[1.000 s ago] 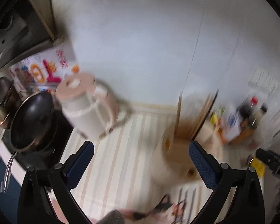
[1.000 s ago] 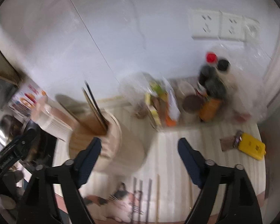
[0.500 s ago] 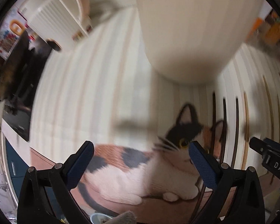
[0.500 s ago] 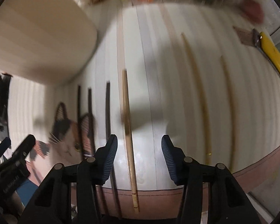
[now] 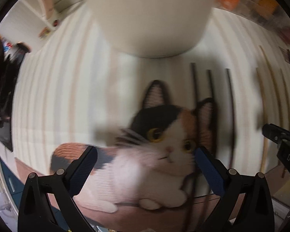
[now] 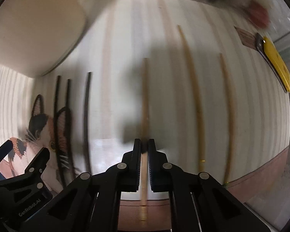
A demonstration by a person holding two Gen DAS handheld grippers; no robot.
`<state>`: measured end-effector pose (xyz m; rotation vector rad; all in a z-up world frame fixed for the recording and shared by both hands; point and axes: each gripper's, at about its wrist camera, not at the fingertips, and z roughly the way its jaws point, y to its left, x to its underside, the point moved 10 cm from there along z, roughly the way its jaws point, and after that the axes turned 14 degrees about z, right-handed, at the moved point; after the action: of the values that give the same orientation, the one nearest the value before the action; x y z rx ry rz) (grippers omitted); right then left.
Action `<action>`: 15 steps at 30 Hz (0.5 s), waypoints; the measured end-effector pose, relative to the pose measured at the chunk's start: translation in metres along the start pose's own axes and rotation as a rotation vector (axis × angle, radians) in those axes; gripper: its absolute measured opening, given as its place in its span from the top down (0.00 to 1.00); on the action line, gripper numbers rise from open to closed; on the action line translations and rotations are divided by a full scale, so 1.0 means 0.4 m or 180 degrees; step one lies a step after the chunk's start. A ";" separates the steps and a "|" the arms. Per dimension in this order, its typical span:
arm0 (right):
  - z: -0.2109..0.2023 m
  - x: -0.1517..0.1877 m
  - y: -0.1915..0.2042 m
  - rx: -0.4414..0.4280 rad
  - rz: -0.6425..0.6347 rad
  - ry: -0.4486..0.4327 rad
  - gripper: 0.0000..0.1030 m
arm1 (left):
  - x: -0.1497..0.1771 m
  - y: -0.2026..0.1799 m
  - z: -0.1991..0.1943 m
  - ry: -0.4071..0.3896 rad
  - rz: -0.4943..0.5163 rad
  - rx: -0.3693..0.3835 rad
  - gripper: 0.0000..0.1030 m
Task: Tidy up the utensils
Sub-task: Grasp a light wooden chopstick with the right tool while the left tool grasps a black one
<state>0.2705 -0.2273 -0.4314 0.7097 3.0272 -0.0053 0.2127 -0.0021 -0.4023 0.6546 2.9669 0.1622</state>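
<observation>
The mat (image 6: 125,44) is cream with pale beige and grey stripes, edged reddish brown at its near border, and printed on the left with a calico cat (image 5: 154,154) in black, orange and white with amber eyes. Three chopsticks (image 6: 87,104) on the left are black; the chopstick (image 6: 145,96) in the middle is light brown wood, the two on the right yellowish tan. The holder (image 5: 148,15) far left is plain cream. A yellow case (image 6: 276,63) lies far right. The grippers (image 5: 145,166) are black with dark blue pads (image 5: 83,168).
</observation>
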 end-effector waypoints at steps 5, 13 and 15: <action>-0.002 -0.008 -0.048 -0.0077 0.0110 0.0036 0.93 | -0.025 -0.053 0.017 -0.0009 0.0126 0.0103 0.17; 0.005 0.007 -0.045 -0.0056 0.0082 0.0025 0.93 | -0.069 -0.092 -0.011 -0.0163 0.0139 0.0257 0.68; 0.014 0.004 -0.044 -0.0043 0.0072 0.0025 0.93 | -0.088 -0.105 -0.020 -0.0181 0.0149 0.0252 0.89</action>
<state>0.2615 -0.2424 -0.4370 0.7446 3.0234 0.0186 0.2262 -0.0555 -0.3972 0.7259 2.9177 0.0292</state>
